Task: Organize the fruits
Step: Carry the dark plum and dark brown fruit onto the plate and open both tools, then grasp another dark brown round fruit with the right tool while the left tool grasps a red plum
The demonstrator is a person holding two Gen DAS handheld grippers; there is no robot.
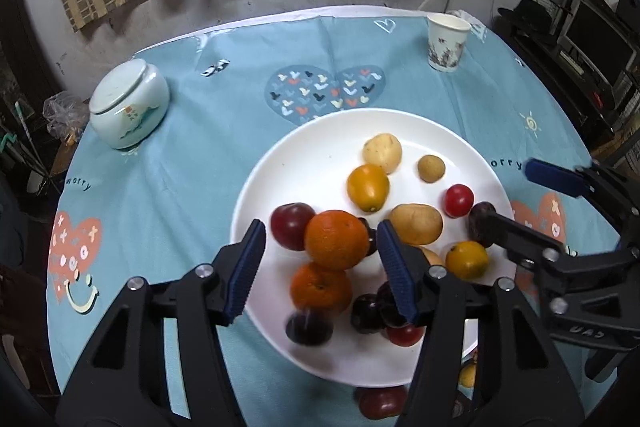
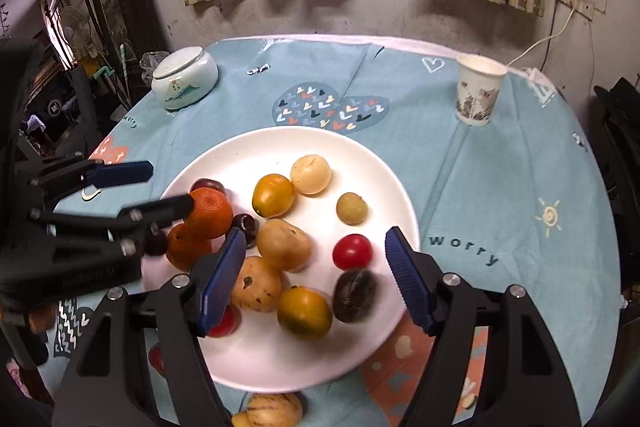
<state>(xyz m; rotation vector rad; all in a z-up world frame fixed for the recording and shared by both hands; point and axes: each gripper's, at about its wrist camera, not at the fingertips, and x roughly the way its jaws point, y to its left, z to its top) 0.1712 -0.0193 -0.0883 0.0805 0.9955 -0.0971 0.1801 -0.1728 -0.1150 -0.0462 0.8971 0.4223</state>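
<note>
Two pairs of tongs hang over a round worktop [image 2: 500, 187] covered in a pale blue cloth printed with hearts. At its middle sits a wide white plate [image 1: 304, 163] loaded with fruit. On the plate's left side, two oranges [image 1: 336, 239] are stacked one on the other, with dark plums [image 1: 291, 226] touching them and more plums toward the near rim. Right of those lie two tan, speckled fruits [image 2: 283, 243], two yellow-orange ones [image 2: 273, 195], a pale round one [image 2: 310, 174], a small olive-brown one [image 2: 351, 208], a red tomato [image 2: 352, 251] and a dark, blurred plum [image 2: 354, 295]. A few more fruits lie on the cloth just off the plate's near edge.

The left tongs [image 1: 320, 263] are spread wide, holding nothing, their blue pads either side of the upper orange. The right tongs [image 2: 316, 281] gape wide too and hold nothing, above the near right part of the plate.

At the far left stands a lidded, pale green jar [image 1: 128, 105]; at the far right, a printed paper cup [image 2: 479, 90]. Both are well apart from the plate.
</note>
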